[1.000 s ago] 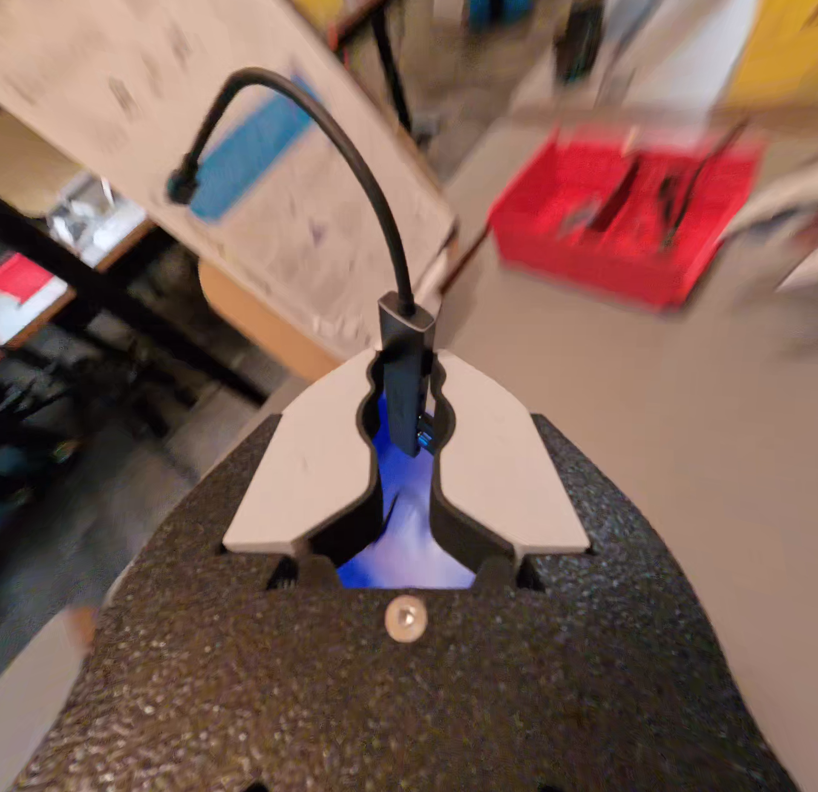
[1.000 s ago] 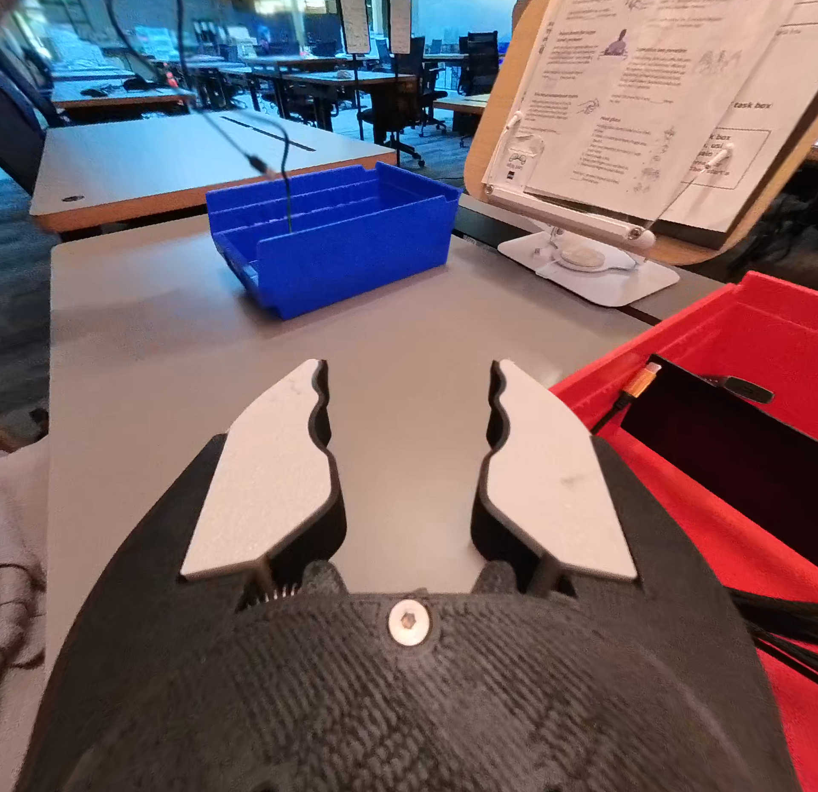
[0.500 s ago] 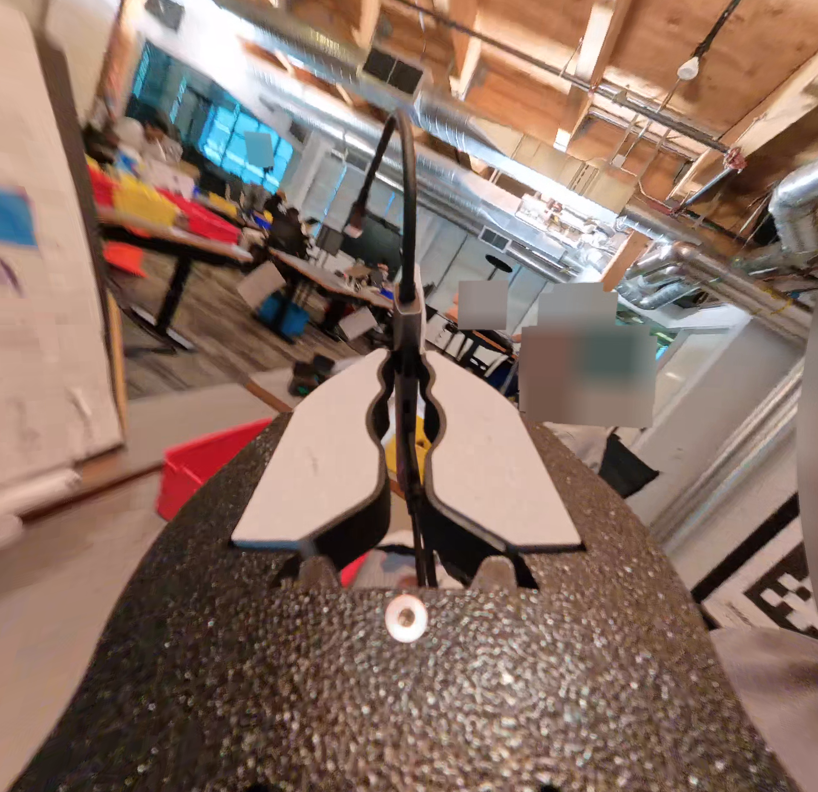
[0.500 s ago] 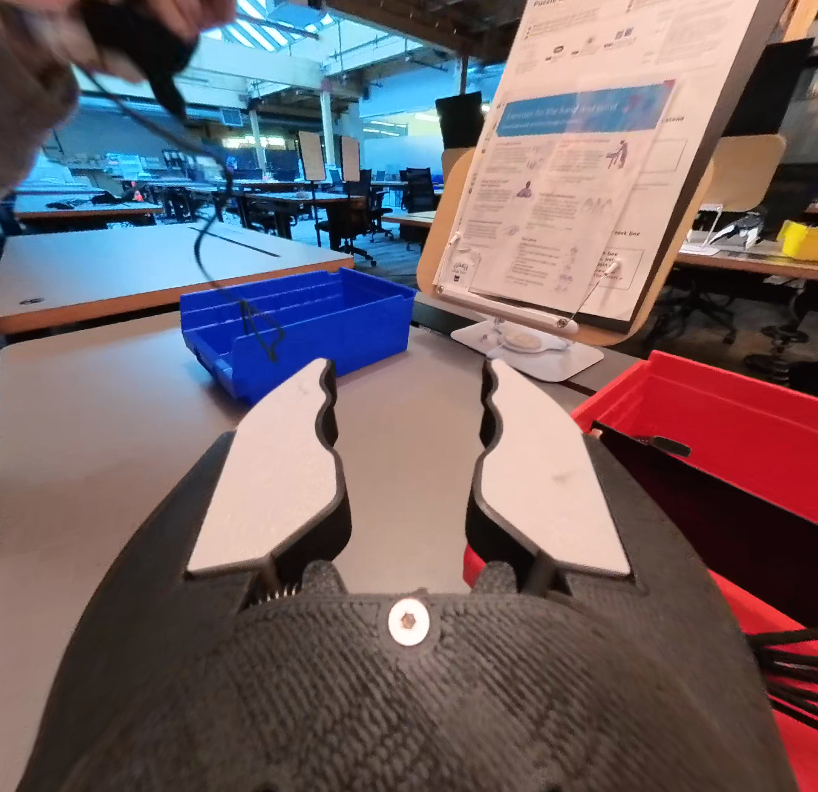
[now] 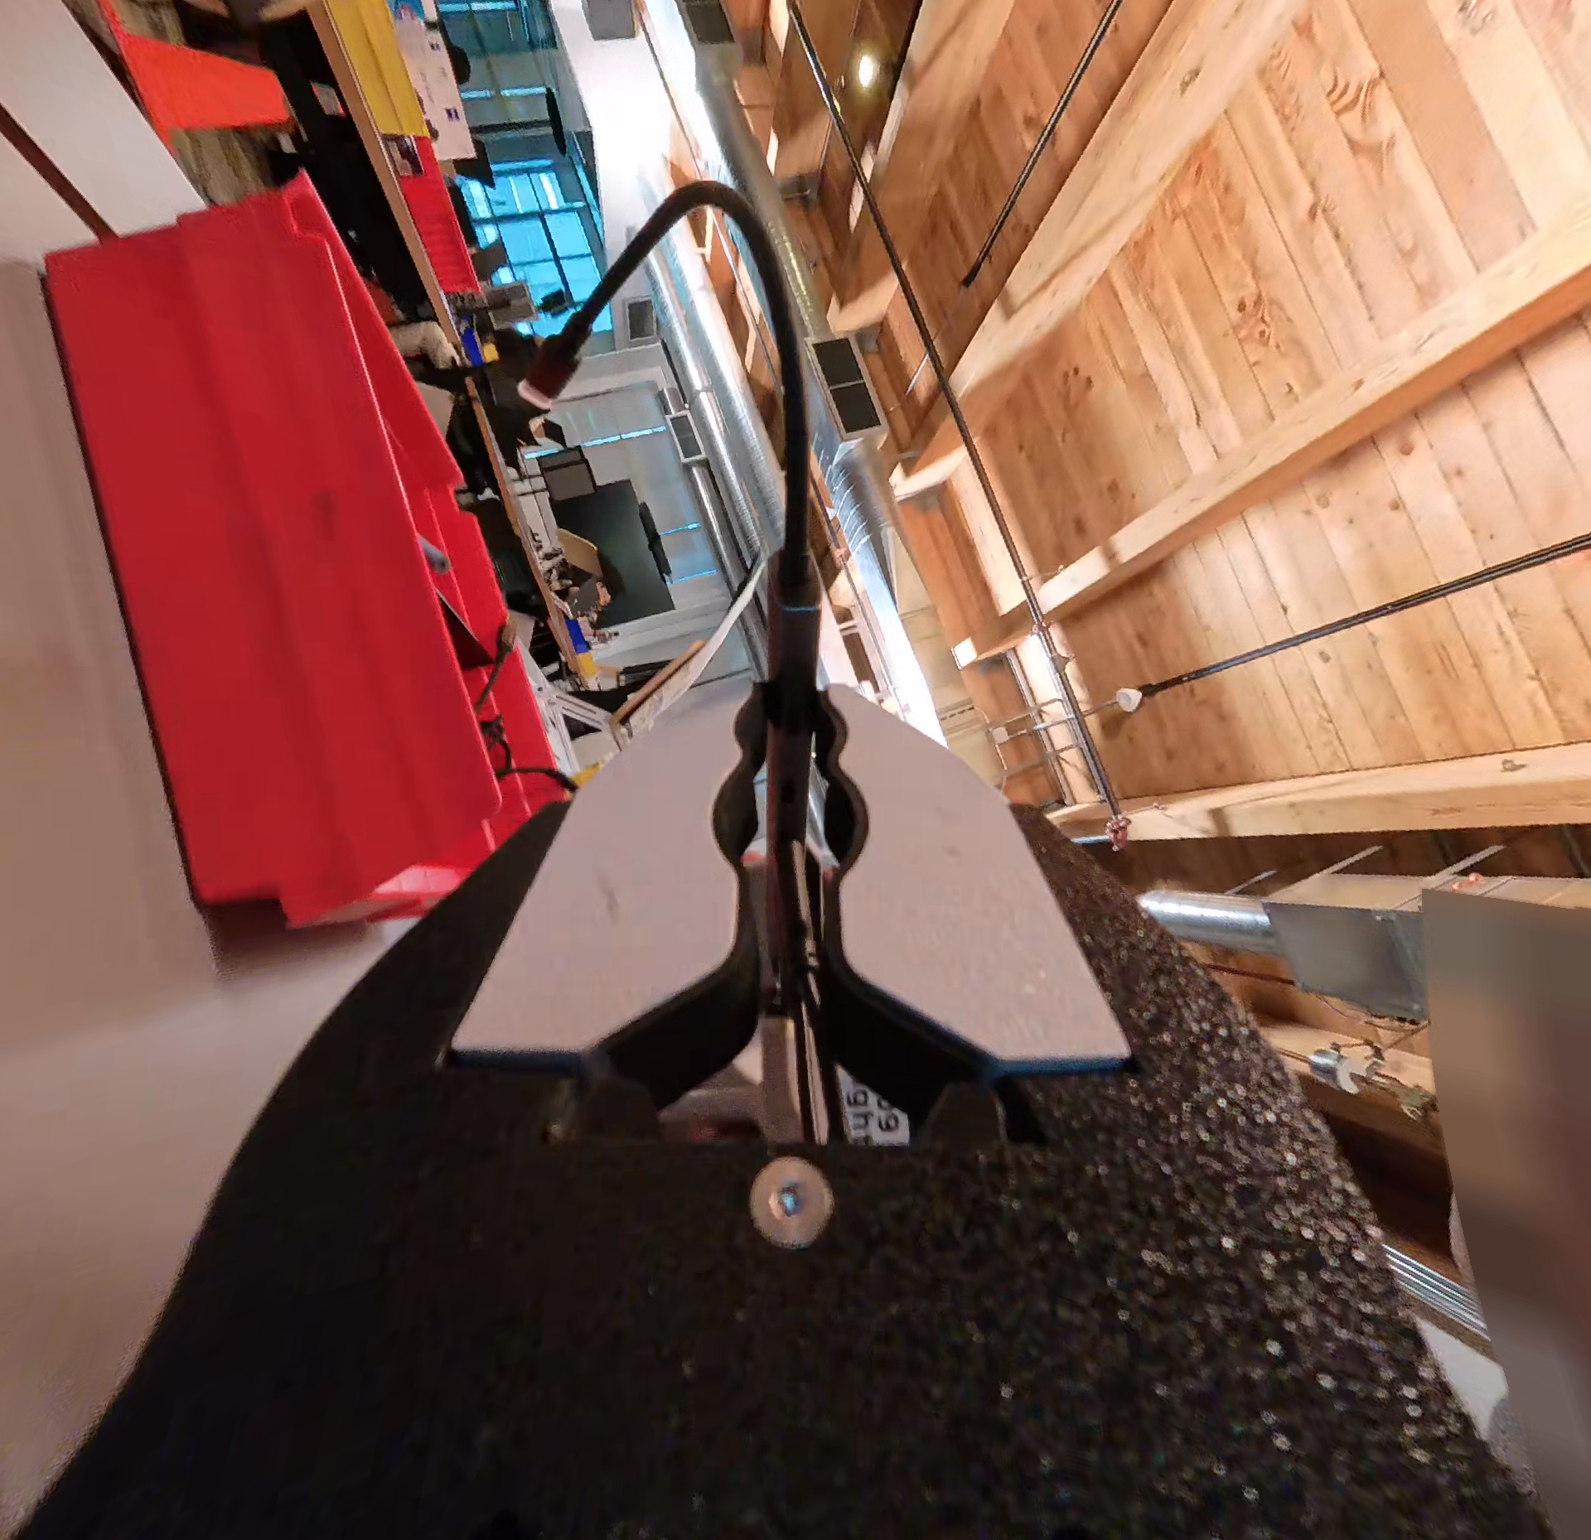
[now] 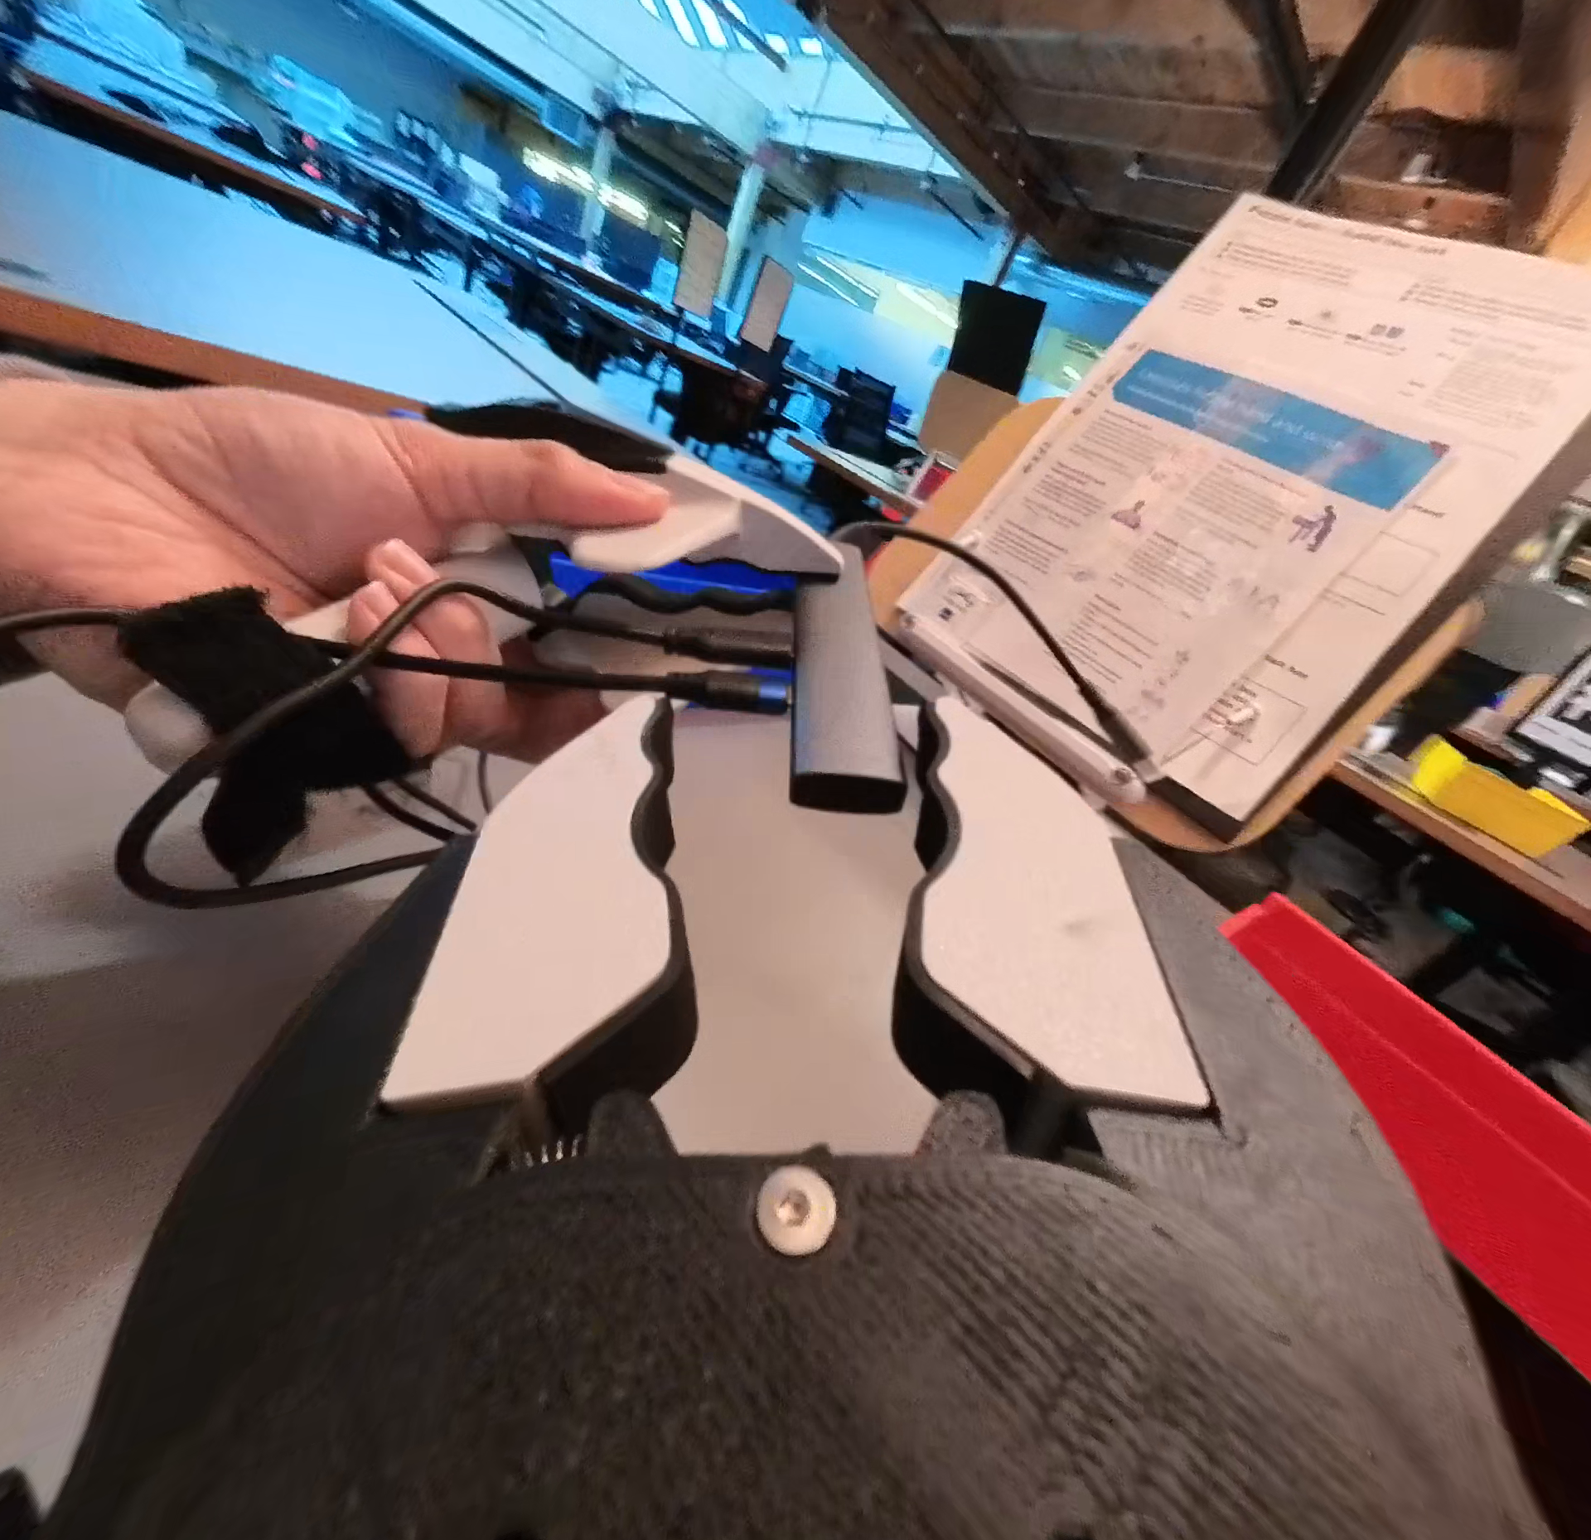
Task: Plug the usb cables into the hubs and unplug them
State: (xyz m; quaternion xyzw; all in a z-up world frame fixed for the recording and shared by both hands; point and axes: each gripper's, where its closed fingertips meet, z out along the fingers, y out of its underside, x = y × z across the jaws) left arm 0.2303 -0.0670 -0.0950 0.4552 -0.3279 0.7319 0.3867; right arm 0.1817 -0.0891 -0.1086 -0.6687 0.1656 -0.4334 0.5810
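Grey USB hub [image 6: 839, 681] pinched in your left claw [image 5: 788, 724]; right claw [image 6: 788, 750] spread. Unplugging step: grip the blue-tipped plug [image 6: 732, 691] at 9 o'clock.

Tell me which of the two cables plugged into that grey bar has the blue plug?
The lower cable: its plug shows a blue band where it enters the grey hub. The upper cable's plug, just above, is plain black.

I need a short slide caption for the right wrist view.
Open right gripper facing a grey hub held by the left gripper, two cables plugged in.
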